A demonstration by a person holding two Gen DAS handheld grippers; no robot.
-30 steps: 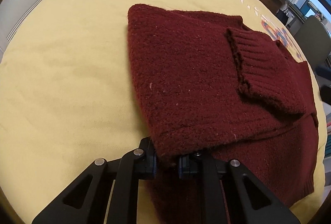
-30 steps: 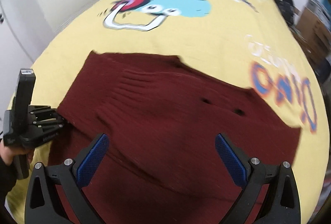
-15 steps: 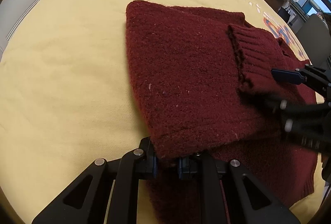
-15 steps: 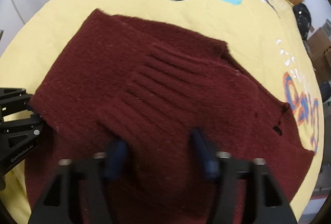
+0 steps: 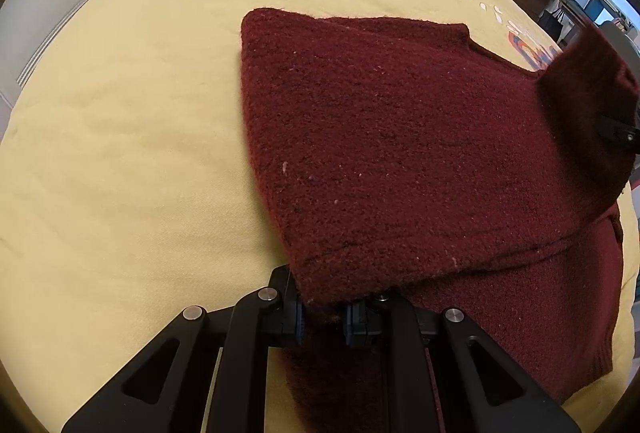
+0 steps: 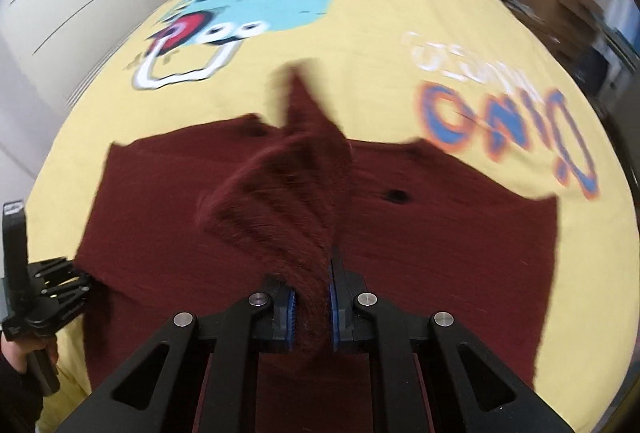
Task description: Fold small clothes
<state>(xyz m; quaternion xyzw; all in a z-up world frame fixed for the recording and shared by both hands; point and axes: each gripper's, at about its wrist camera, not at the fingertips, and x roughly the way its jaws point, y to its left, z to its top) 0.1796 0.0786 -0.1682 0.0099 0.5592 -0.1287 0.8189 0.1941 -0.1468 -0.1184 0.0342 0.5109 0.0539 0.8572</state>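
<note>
Right gripper (image 6: 310, 307) has swung in from wide open above the maroon knit sweater (image 5: 400, 153) and its jaws have just been closing; they now pinch the ribbed sleeve cuff (image 6: 280, 201) between the blue pads and the cuff is lifted off the body, blurred in the right wrist view. Left gripper (image 5: 323, 319) hasn't budged: jaws nearly shut, clamped on the near corner of the folded-over layer, anchoring it. Sweater lies on the yellow cartoon-print bedspread (image 5: 120, 153), one side already folded across, hem edge toward the cameras. Judgement: step in hand is carrying the sleeve across to lay it flat on the body. To do it well, left should hold the anchor low and steady so the folded layer doesn't drag; right should lift only enough to clear the knit, carry the cuff straight across inside the body outline, lay it down untwisted, then release. Risk: fuzzy knit snags, the sleeve bunches
</note>
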